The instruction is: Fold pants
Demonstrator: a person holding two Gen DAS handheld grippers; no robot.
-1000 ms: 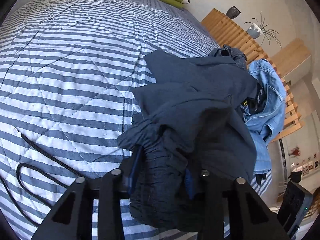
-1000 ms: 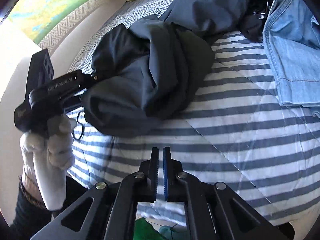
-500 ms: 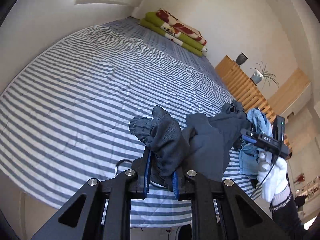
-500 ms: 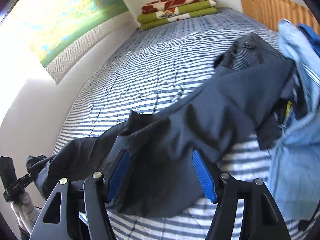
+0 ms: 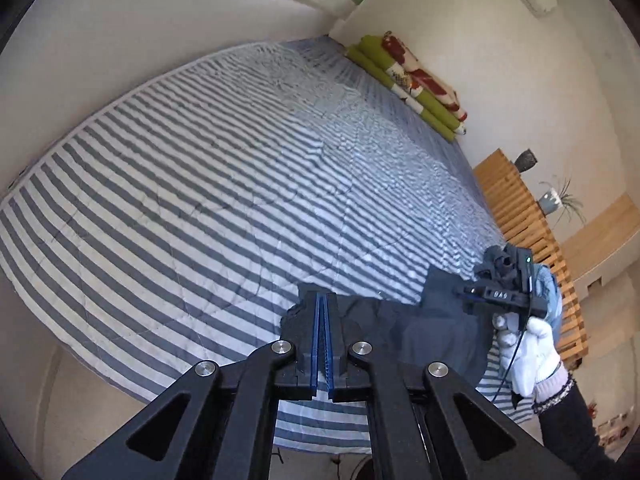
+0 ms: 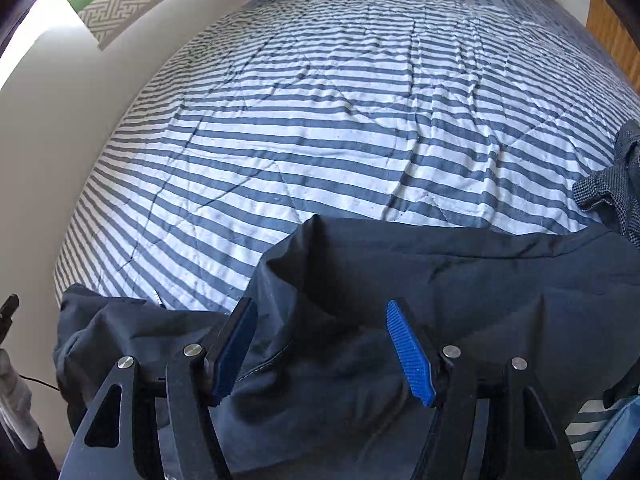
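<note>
The dark navy pants lie stretched along the near edge of the striped bed. My right gripper is open just over them, its blue pads on either side of a raised fold. In the left wrist view the pants lie behind my left gripper. Its pads are pressed together and no cloth shows between them. A white-gloved hand holds the right gripper at the pants' far end.
Light blue jeans and a grey speckled garment lie at the right. Folded green and red blankets sit at the head of the bed. A slatted wooden bench runs along the right side, a wall along the left.
The left gripper, which held a thick bunch of the pants, now has its pads together with no bunch in them. The pants went from a heap to stretched out. The right gripper opened and came low over them.
</note>
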